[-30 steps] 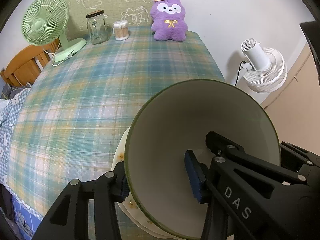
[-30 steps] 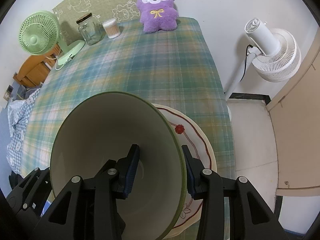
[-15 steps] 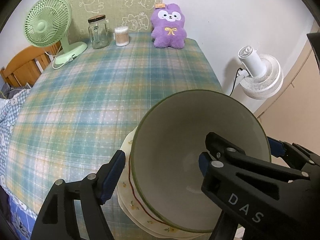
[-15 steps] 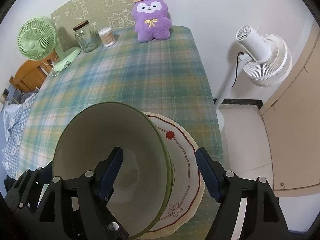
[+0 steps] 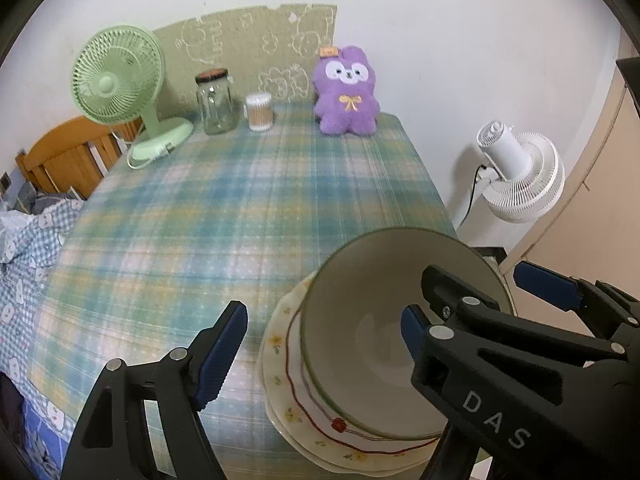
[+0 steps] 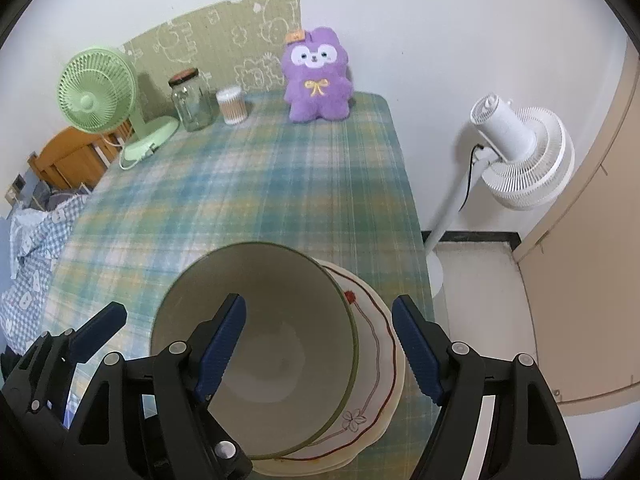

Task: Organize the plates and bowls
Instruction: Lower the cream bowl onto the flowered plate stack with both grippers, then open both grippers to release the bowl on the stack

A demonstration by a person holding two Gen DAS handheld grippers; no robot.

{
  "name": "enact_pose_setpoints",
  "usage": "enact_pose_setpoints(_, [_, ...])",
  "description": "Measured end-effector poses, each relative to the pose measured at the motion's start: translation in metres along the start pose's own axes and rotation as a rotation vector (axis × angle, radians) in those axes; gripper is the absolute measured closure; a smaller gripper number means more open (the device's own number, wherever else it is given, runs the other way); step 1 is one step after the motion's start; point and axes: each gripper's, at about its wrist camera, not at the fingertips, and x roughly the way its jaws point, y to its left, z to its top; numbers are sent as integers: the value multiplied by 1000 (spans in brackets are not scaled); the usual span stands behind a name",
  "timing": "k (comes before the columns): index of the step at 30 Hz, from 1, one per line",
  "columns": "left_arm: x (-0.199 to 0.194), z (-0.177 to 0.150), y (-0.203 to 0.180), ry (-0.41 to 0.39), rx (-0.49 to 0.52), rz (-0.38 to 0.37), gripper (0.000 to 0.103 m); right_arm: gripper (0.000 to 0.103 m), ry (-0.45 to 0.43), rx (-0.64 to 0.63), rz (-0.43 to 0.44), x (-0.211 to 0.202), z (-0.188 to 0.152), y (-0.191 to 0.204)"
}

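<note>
A cream bowl with a green rim (image 5: 360, 344) (image 6: 272, 320) sits on a stack of plates with red wavy lines and flowers (image 5: 296, 412) (image 6: 380, 360) at the near right of the plaid table (image 5: 224, 208). My left gripper (image 5: 320, 344) is open, its jaws wide on either side of the bowl's left wall, not touching it. My right gripper (image 6: 320, 344) is open too, its jaws spread around the bowl's right wall. Each gripper also shows in the other's view.
At the far edge stand a green desk fan (image 5: 120, 80), a glass jar (image 5: 214, 102), a cotton swab cup (image 5: 259, 112) and a purple plush toy (image 5: 346, 92). A white floor fan (image 6: 516, 152) stands right of the table. A wooden chair (image 5: 68, 156) is at the left.
Both grippers were shut on the bowl's rim a second ago. They have opened, let go of the bowl on the plates, and drawn back toward the near edge.
</note>
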Motion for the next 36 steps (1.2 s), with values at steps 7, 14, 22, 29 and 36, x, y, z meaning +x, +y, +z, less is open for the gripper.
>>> enact_pose_setpoints(7, [-21,4,13,-76,3,17,19,21,-77,5,-11,-23,3,14])
enact_pose_setpoints(14, [-44,8,41,-137,11,20,14,20,-135,8,-36,-45,5,42])
enact_pose_setpoints(22, [-67,7,88,-185,3,30,9,12,-205,38,-37,-65,1,83])
enact_pose_setpoints(29, [-80,0,130,-221,2,43,6,11,-226,43,-59,-75,-8,121])
enact_pose_setpoints(36, [-89,-8,170,-234,25,41,4,11,-263,83,-78,-81,-23,152])
